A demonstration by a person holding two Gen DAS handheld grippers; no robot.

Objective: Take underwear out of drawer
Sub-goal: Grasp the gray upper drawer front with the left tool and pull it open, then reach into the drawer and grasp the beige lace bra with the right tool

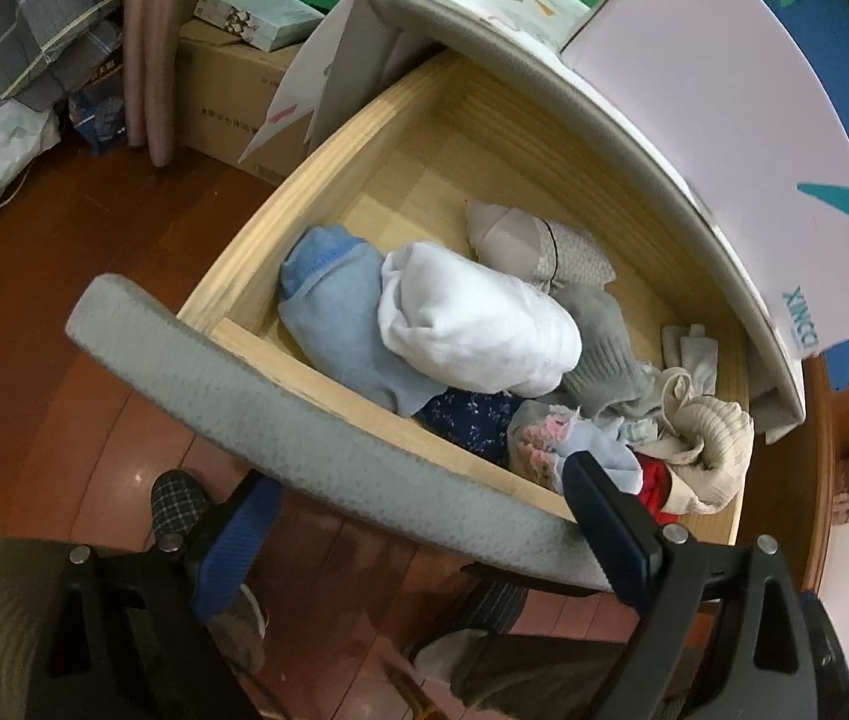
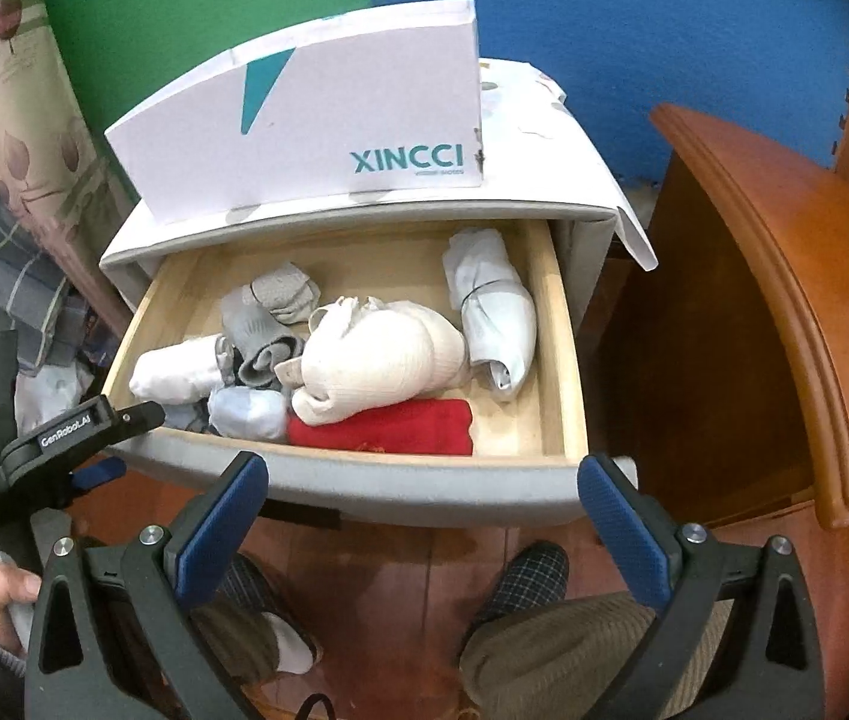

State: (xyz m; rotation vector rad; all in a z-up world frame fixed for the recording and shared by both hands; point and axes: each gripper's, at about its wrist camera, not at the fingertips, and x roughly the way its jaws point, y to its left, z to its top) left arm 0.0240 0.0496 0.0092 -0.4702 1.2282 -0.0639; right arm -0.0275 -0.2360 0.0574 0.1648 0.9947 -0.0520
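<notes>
Right wrist view: drawer pulled open from small grey cabinet, white box on cabinet top. Inside drawer: cream padded underwear bunched near middle, red folded cloth against front wall, white roll at left, grey socks behind it, pale bundle at right. Right gripper in front of drawer, fingers spread wide, empty. Left gripper at drawer's front left corner, fingers spread astride grey front panel.
</notes>
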